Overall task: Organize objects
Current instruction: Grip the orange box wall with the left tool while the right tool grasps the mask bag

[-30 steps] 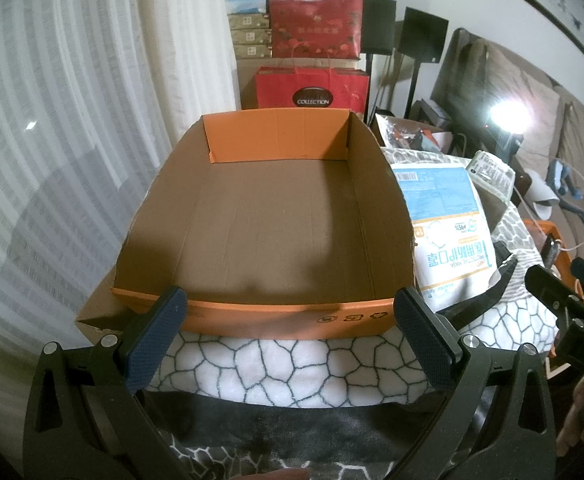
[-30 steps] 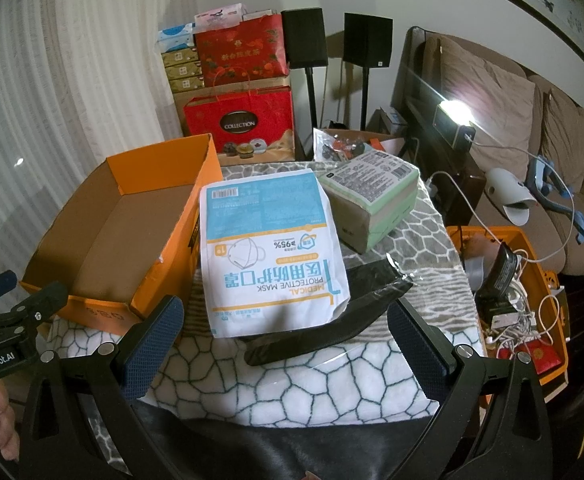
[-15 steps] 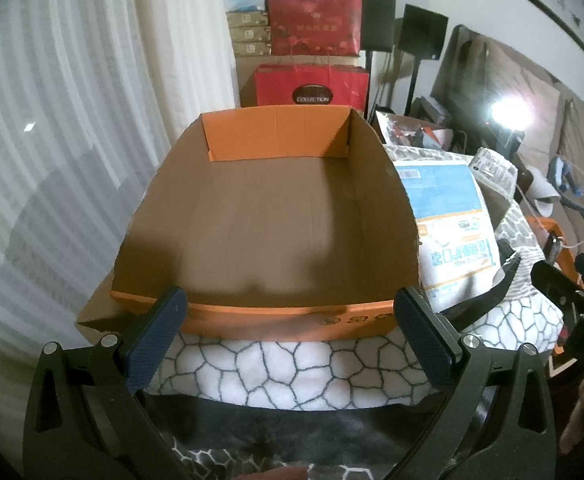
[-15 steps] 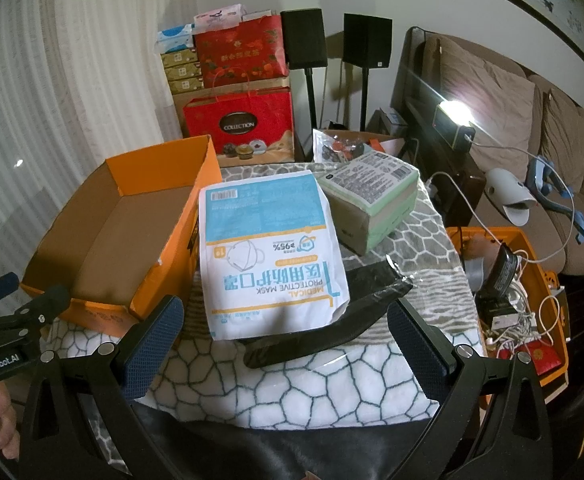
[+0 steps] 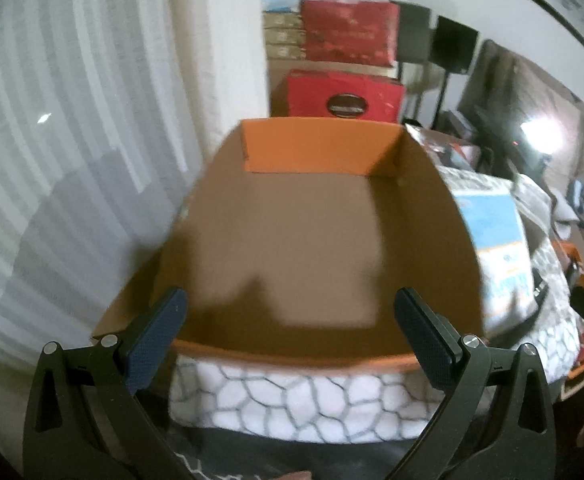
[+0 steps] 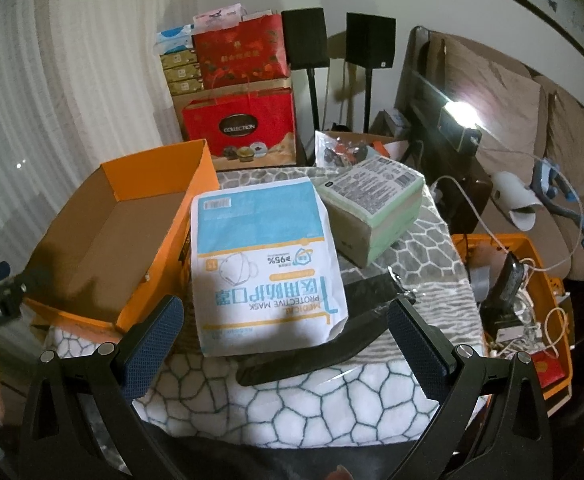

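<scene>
Left gripper (image 5: 290, 322), wide open and empty, has swung closer over the empty orange box (image 5: 319, 240); right gripper (image 6: 280, 326), open, unmoved before mask pack (image 6: 268, 264), packing unstarted.

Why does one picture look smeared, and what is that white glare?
Left wrist view: motion blur softens the orange box and mask bag. Right wrist view: sharp, print on the bag readable. The glare is a bright lamp by the sofa, blown out in both.

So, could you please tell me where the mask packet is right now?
In the right wrist view, the mask packet lies mid-table between the orange box and the green pack.
</scene>
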Demonstrator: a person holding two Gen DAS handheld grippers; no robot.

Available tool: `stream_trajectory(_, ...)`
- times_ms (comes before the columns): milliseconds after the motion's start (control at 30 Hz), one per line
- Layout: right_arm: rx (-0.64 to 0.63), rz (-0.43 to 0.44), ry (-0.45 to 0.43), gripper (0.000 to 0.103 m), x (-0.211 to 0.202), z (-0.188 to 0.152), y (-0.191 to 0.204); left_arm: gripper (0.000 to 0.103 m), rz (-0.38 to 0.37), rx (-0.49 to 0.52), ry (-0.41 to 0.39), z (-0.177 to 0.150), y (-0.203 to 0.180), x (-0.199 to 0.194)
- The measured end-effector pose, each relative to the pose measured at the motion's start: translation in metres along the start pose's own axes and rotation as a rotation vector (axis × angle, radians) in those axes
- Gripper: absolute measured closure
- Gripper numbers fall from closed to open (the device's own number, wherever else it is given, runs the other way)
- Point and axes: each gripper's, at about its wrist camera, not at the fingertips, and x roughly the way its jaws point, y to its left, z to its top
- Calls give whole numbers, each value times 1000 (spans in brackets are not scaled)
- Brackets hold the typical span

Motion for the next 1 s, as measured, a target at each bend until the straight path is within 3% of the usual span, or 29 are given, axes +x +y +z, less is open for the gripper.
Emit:
stream_trajectory(300,20,26,22,0,15,9,-13,2,15,-48,39,24,51,34)
stream_trajectory(500,28,40,35,3,26,15,-26,21,30,-68,113,33,85,66)
stream_trajectory(600,29,45,46,5,34,16,-32,36,20,-76,155,32,95,80)
stream_trajectory(767,18,71,78,13,49,19,-41,58,2,-58,207,28,101,96)
stream_trajectory(900,34,103,107,16,63,18,-48,68,-17,-40,247,25,101,108)
stream_trajectory(967,38,118,121,17,71,17,-52,82,-41,-48,269,23,102,114)
stream_trajectory(1000,39,127,126,18,75,17,-53,84,-50,-54,277,21,103,117)
